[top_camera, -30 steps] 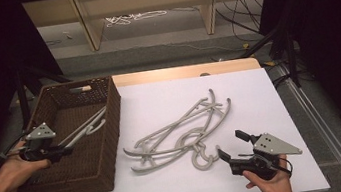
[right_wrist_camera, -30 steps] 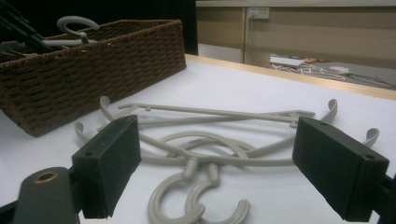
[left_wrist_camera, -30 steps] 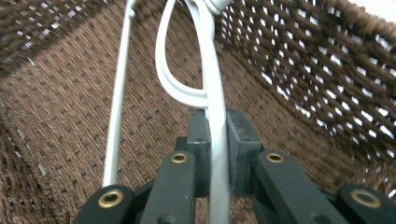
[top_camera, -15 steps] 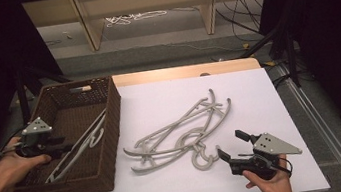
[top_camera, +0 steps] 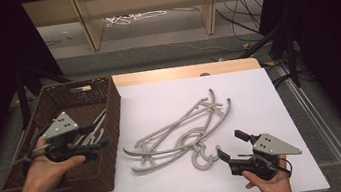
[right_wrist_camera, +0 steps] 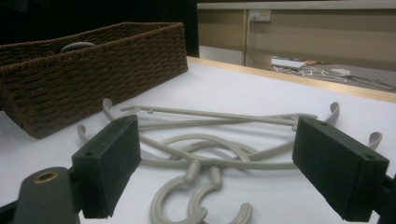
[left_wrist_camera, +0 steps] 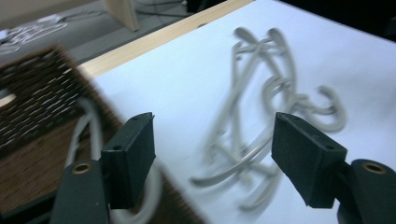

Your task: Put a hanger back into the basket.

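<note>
Several grey plastic hangers (top_camera: 183,129) lie tangled on the white table (top_camera: 158,92). One more grey hanger (top_camera: 91,131) rests inside the brown wicker basket (top_camera: 112,109) at the left. My left gripper (top_camera: 99,136) hovers over the basket's right side, pointing at the pile. Its jaws have just been opening and nothing is between them. In the left gripper view the open left gripper (left_wrist_camera: 212,140) frames the blurred hangers (left_wrist_camera: 261,107), with the basket hanger (left_wrist_camera: 91,128) below. My right gripper (top_camera: 229,143) stands open near the front edge, just right of the hooks. In its own view the right gripper (right_wrist_camera: 215,163) looks over the hangers (right_wrist_camera: 210,154).
The basket (right_wrist_camera: 93,70) stands along the table's left edge. A wooden strip (top_camera: 185,71) borders the table's far side. Beyond it, cables (top_camera: 137,17) lie on the floor between wooden legs. Dark stands flank the table on both sides.
The left gripper let go of the hanger, which now lies in the basket. It opened, rose and swung right toward the pile. The right gripper has kept still.
</note>
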